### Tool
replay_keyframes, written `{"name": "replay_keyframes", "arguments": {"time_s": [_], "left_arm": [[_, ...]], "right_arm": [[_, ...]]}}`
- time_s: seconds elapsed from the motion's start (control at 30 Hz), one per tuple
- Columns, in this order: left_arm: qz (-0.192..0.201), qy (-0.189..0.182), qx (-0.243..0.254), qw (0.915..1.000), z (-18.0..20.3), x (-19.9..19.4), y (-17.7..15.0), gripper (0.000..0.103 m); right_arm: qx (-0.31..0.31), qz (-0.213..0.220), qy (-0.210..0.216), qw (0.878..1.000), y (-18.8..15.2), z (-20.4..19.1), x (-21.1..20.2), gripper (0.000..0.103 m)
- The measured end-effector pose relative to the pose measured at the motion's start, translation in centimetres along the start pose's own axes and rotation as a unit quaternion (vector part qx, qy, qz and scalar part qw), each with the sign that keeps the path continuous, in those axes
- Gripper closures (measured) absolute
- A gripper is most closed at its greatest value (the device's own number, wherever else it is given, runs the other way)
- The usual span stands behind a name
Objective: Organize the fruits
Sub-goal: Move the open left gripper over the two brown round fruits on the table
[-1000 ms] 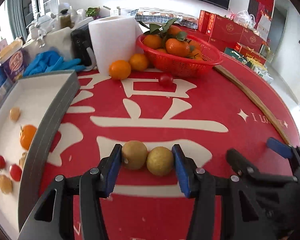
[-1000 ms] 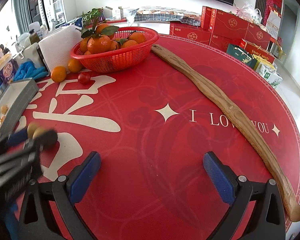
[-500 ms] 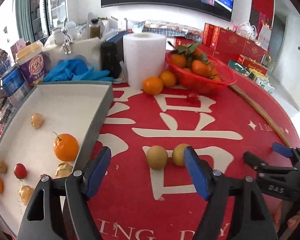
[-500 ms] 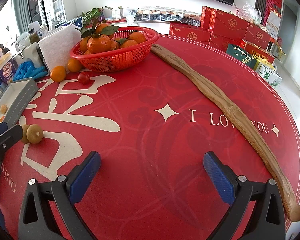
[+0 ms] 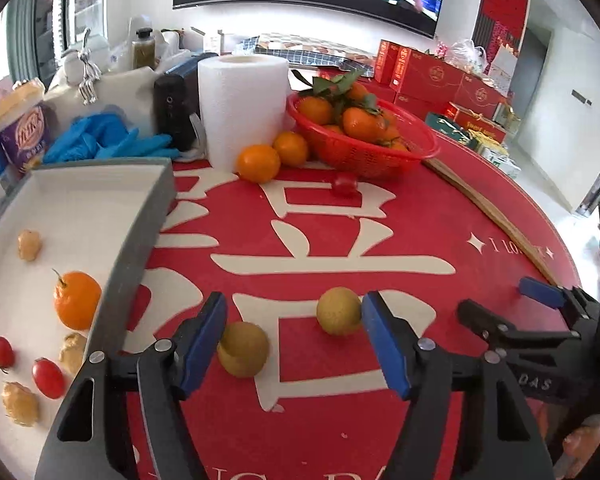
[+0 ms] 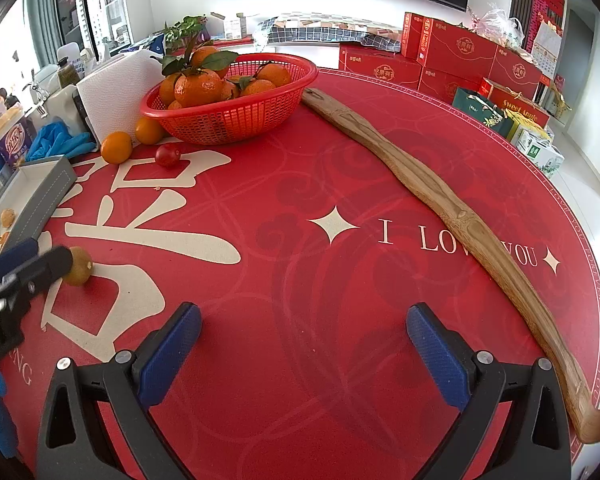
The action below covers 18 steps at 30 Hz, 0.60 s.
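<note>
Two round yellow-brown fruits lie apart on the red table mat, one (image 5: 243,349) against the left pad and one (image 5: 339,311) by the right pad of my left gripper (image 5: 296,308). Its jaws are closing, with both fruits between them and neither squeezed. Left of it stands a white tray with a grey rim (image 5: 140,248), holding an orange (image 5: 77,300), cherry tomatoes and several pale fruits. My right gripper (image 6: 304,320) is open over bare mat, nothing between its fingers. The right wrist view shows the left gripper (image 6: 24,268) at the left edge beside one fruit (image 6: 78,270).
A red basket (image 5: 364,156) of leafy oranges stands at the back. In front of it lie two loose oranges (image 5: 258,163) and a cherry tomato (image 5: 345,184). A paper roll (image 5: 242,104), blue gloves (image 5: 104,140) and a long wooden back scratcher (image 6: 440,200) are there too.
My left gripper let go of the two fruits, widened and drew back. The fruits have rolled apart and now lie by its pads. The right gripper has not moved.
</note>
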<state>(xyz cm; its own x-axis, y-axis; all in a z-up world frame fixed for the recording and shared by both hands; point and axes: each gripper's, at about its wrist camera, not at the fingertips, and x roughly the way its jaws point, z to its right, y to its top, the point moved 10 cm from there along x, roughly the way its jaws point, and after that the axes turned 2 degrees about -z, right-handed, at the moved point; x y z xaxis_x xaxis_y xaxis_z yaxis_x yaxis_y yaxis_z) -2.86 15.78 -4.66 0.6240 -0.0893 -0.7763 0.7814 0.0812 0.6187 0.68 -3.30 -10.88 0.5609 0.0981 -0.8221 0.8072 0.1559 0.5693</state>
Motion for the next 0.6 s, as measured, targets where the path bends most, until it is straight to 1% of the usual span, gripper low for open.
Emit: {"name": "replay_keyframes", "arguments": {"time_s": [0.13,0.27,0.37,0.53,0.6], "left_arm": [[0.019,0.005,-0.012,0.9997,-1.0,-1.1,0.4,0.03],[0.011,0.018,-0.003,0.9998,-1.8,-0.9,0.0,0.03],[0.016,0.008,-0.002,0.9998,-1.7,-1.1,-0.4,0.03],[0.017,0.003,0.031,0.9994,-0.6,-1.6,-1.3,0.03],[0.009,0.004,0.044,0.999,-0.3,-1.4,-1.9,0.03]], "right_arm": [[0.0,0.0,0.0,1.0,0.0,0.0,0.0,0.0],[0.0,0.0,0.0,1.0,0.0,0.0,0.0,0.0],[0.0,0.0,0.0,1.0,0.0,0.0,0.0,0.0],[0.0,0.0,0.0,1.0,0.0,0.0,0.0,0.0],[0.0,0.0,0.0,1.0,0.0,0.0,0.0,0.0]]}}
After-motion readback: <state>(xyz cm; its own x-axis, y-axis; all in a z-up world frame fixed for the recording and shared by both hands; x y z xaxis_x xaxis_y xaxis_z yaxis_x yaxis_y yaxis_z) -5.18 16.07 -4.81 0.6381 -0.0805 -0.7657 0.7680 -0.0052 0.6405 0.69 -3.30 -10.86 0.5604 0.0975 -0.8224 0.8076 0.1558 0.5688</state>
